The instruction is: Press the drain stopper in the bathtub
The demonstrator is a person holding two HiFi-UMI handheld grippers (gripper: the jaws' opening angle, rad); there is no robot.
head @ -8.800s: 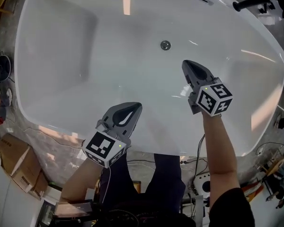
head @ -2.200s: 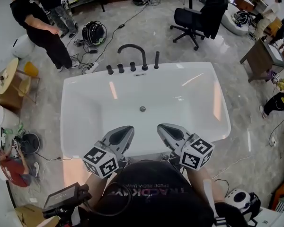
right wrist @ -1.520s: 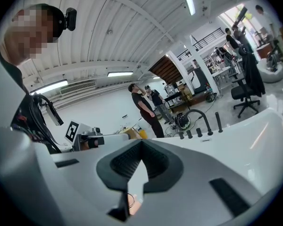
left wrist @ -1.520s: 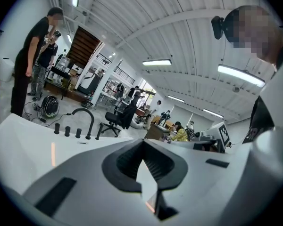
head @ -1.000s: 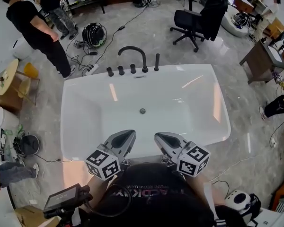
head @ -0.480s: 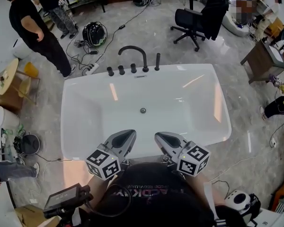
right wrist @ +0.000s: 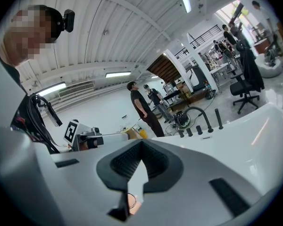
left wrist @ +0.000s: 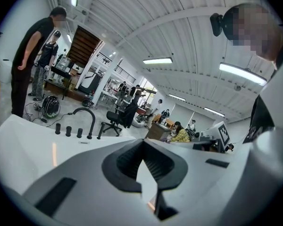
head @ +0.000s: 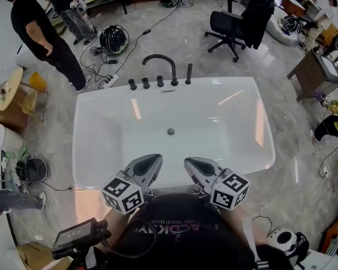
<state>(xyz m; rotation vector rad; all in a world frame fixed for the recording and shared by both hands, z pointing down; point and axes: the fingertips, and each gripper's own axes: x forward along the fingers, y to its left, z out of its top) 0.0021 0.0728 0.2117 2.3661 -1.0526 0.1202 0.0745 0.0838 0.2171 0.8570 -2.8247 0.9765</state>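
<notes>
Your left hand-held gripper (head: 156, 158) and right hand-held gripper (head: 187, 162) sit side by side close to your body, over the near rim of the white bathtub (head: 260, 122), both pointing toward the tub. In each gripper view the jaws meet at their tips and nothing is between them, so both are closed and empty.

The drain stopper (head: 170, 131) is a small round metal disc on the tub floor, about mid-length and towards the far wall. It is well ahead of both grippers and neither touches it.

On the far rim a black arched faucet (head: 159, 61) stands with a row of black knobs (head: 146, 83). Beyond the tub, on the grey floor (head: 174, 38), are an office chair (head: 230, 23) and a person in black (head: 38, 34).
</notes>
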